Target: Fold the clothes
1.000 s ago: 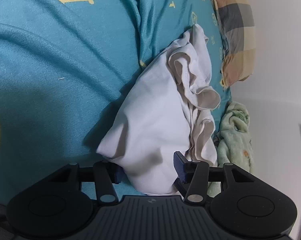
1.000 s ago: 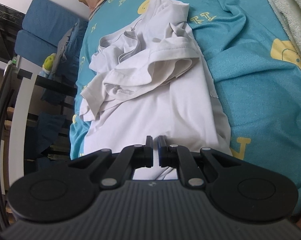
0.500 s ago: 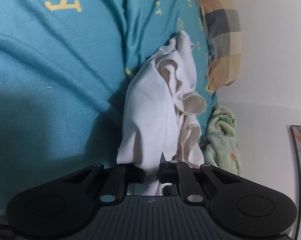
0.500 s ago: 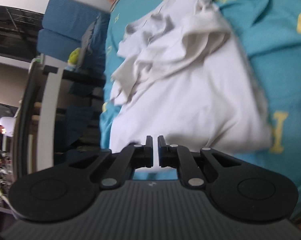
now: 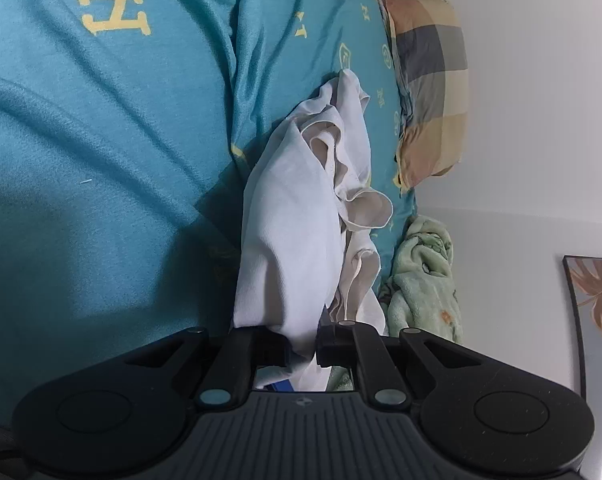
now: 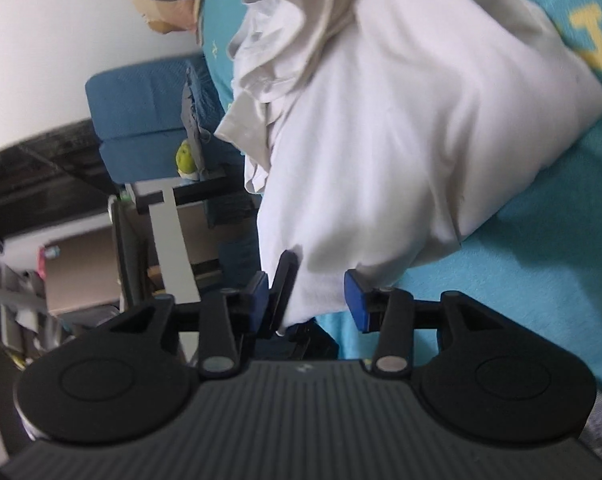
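Your left gripper (image 5: 303,346) pinches the near hem of the white shirt (image 5: 297,216), lifting it taut off the teal bed (image 5: 101,140). Your right gripper (image 6: 307,300) is spread wide around the same hem, positioned to take a second hold.

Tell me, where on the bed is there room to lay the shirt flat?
The wide teal bedsheet left of the white shirt is bare. The right side is crowded: a checked pillow and a green blanket lie against the wall.
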Tool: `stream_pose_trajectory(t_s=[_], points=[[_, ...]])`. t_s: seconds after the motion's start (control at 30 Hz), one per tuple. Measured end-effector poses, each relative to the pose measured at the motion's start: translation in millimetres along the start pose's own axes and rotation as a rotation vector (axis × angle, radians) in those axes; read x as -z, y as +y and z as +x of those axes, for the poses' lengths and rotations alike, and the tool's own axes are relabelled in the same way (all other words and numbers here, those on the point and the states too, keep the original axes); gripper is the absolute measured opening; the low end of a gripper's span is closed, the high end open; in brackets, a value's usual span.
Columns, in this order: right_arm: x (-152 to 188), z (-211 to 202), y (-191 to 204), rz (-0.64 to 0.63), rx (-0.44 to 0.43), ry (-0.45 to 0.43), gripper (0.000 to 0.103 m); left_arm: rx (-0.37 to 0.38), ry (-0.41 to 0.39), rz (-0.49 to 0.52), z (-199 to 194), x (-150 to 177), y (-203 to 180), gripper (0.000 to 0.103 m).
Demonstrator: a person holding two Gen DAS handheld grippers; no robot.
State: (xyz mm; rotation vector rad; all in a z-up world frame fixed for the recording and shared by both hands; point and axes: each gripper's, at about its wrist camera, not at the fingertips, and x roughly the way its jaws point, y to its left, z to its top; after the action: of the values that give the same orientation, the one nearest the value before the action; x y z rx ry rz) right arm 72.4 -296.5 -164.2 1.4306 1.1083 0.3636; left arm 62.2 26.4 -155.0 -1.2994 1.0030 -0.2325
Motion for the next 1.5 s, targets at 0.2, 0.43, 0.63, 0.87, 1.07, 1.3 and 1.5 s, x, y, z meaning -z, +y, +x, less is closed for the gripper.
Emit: stream_pose_trajectory(t_s=[0.2, 0.43, 0.63, 0.87, 1.07, 1.3, 1.5], points=[[0.7, 10.1, -4.4, 0.035, -0.018, 0.023, 0.044, 0.007, 0.010, -0.013, 0.5, -5.6, -0.4, 0.010], [11.9, 11.7, -0.4, 0.023, -0.023, 0.085, 0.046, 0.024, -0.008, 0.004, -13.7, -4.4, -3.4, 0.010], [12.5, 23.6, -6.4, 0.059, -0.029, 0.072, 0.046, 0.039, -0.019, 0.021, -15.9, -2.9, -7.2, 0.010], [0.8, -1.4, -7.6, 0.037, 0.023, -0.150, 0.045, 0.084, -0.059, 0.027, -27.4, -9.0, -10.1, 0.009], [-0.1, -40.1, -19.1, 0.102, 0.120, -0.354, 0.047, 0.103, -0.087, 0.009, -35.7, -12.3, -6.1, 0.009], [6.7, -54.6, 12.6, -0.093, 0.168, -0.489, 0.014, 0.100, -0.108, 0.018, -65.1, -4.6, -9.5, 0.009], [20.0, -78.8, 50.8, -0.236, 0.109, -0.507, 0.012, 0.142, -0.132, -0.003, -103.3, 10.7, -17.7, 0.008]])
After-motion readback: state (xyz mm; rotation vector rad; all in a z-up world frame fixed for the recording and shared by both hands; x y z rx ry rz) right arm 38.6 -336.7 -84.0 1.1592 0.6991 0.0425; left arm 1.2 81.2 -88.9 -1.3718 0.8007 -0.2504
